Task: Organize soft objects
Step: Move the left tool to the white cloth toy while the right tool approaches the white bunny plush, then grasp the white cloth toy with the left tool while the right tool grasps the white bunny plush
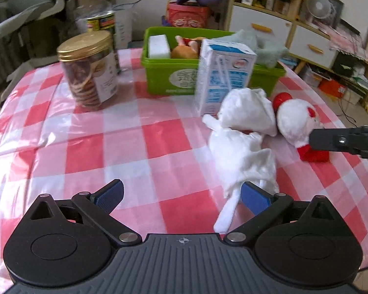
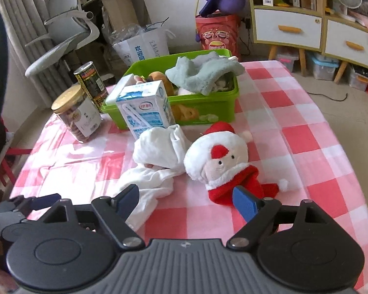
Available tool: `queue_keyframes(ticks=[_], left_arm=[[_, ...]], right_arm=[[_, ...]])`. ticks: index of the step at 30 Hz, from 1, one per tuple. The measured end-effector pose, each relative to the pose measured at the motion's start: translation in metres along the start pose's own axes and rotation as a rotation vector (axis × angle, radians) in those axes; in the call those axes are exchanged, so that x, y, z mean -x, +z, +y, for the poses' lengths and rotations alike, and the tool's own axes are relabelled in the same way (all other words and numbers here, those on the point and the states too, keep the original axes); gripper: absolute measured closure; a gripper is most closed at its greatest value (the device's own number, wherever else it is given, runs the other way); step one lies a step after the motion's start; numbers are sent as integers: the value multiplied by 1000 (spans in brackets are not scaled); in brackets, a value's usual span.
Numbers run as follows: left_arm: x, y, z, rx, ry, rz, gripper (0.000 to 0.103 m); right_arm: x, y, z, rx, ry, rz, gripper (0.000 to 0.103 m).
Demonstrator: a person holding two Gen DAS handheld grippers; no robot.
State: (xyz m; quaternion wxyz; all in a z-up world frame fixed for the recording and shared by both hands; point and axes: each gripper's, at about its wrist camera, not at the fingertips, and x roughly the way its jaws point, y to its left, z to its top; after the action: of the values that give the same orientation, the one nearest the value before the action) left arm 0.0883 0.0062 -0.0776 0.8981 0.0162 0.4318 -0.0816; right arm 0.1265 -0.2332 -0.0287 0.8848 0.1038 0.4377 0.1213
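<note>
A white soft cloth toy (image 1: 243, 134) (image 2: 159, 161) lies on the checked tablecloth, with a Santa plush (image 1: 299, 125) (image 2: 223, 161) just to its right. Behind them a green bin (image 1: 169, 73) (image 2: 208, 107) holds a pale green towel (image 2: 203, 73), a white sponge (image 1: 158, 46) and a brown plush (image 1: 184, 51). My left gripper (image 1: 182, 196) is open and empty, its right finger beside the white toy's tail end. My right gripper (image 2: 186, 201) is open and empty, just in front of the Santa's red scarf; it also shows in the left wrist view (image 1: 343, 142).
A milk carton (image 1: 220, 78) (image 2: 144, 107) stands in front of the bin, touching the white toy. A cookie jar (image 1: 90, 68) (image 2: 77, 112) and a tin can (image 1: 103, 24) (image 2: 92, 83) stand at the left. Shelves and clutter lie beyond the table.
</note>
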Motion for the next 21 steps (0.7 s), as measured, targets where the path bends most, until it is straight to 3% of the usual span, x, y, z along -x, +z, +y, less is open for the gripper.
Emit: queue_keyframes(ticks=[10, 13, 16, 18, 21], left_arm=[[-4, 5, -18, -11, -125, -54, 15], [-9, 6, -23, -5, -159, -47, 28], [-11, 8, -25, -4, -171, -51, 45], [-11, 10, -24, 5, -182, -48, 62], [-9, 11, -20, 16, -177, -48, 77]], right_arm=[[-6, 3, 2, 56, -5, -38, 31], [-7, 6, 1, 58, 5, -62, 31], [-7, 10, 3, 70, 30, -94, 31], [-9, 13, 5, 83, 43, -111, 31], [-14, 18, 12, 94, 62, -122, 32]])
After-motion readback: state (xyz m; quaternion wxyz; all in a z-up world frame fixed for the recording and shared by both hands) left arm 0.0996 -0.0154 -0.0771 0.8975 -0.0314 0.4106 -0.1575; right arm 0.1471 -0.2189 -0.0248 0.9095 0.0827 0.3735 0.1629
